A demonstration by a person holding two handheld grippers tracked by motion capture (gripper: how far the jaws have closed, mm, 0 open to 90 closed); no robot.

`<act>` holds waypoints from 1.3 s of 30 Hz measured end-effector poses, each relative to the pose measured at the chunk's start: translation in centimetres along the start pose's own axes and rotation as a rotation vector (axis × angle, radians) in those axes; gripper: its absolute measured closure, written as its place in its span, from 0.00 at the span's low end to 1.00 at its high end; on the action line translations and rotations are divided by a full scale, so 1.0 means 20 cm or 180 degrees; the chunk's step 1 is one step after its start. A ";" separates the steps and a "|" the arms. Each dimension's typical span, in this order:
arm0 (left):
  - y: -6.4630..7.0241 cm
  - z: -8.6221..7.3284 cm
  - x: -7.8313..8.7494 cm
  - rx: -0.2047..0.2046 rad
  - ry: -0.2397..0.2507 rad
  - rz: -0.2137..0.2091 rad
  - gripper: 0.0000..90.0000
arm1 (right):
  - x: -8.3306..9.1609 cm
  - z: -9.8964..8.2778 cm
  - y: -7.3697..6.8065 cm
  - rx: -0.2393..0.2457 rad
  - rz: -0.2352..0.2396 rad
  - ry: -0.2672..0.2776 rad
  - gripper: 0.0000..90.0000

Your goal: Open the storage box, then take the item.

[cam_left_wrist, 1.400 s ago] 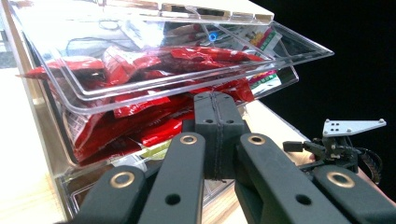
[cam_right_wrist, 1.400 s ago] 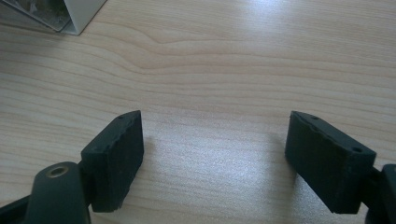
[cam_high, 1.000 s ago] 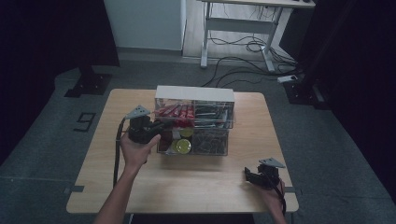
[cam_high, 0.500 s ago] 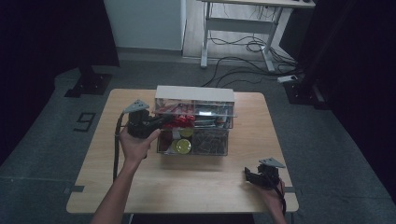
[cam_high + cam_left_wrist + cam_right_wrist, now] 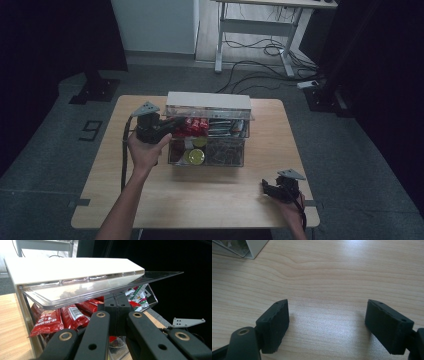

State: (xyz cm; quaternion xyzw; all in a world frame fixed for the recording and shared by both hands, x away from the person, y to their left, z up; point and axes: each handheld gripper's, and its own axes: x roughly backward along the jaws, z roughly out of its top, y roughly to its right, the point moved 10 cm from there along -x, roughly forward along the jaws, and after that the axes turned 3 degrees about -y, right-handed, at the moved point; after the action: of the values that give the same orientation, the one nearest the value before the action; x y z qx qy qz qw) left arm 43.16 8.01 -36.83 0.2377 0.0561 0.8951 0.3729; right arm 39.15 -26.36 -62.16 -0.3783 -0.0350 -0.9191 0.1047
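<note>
Now left hand-held gripper (image 5: 176, 124), jaws together, is probing clear organizer box (image 5: 207, 127) beside red packets (image 5: 192, 126); right hand-held gripper (image 5: 267, 188) is resting apart on surface (image 5: 220, 200); raised lid (image 5: 75, 272) risking knock.

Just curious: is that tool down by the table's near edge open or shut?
Open. The right tool has its two black pads standing wide apart over bare wooden table.

A light wooden table (image 5: 210, 200) is carrying a clear plastic organizer box (image 5: 207, 150) just right of the left gripper (image 5: 176, 126); the right gripper (image 5: 265, 189) is resting near the front right edge.
</note>
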 end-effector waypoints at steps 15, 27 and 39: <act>0.01 0.05 -0.01 0.0013 0.0032 -0.0009 1.00 | 0.00 0.00 0.00 -0.0001 -0.0001 0.0002 0.22; 0.01 0.05 -0.02 0.0010 0.0017 -0.0021 1.00 | 0.00 0.00 0.00 0.0010 -0.0018 0.0022 0.24; 0.00 0.05 -0.03 -0.0011 -0.0005 -0.0048 1.00 | 0.18 0.21 -0.11 0.0018 0.0172 0.0391 0.34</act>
State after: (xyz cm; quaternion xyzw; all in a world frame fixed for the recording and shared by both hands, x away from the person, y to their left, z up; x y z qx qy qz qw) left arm 43.98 7.39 -36.23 0.2374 0.0560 0.8922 0.3800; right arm 39.07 -24.23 -56.64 -0.3217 -0.0209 -0.9373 0.1325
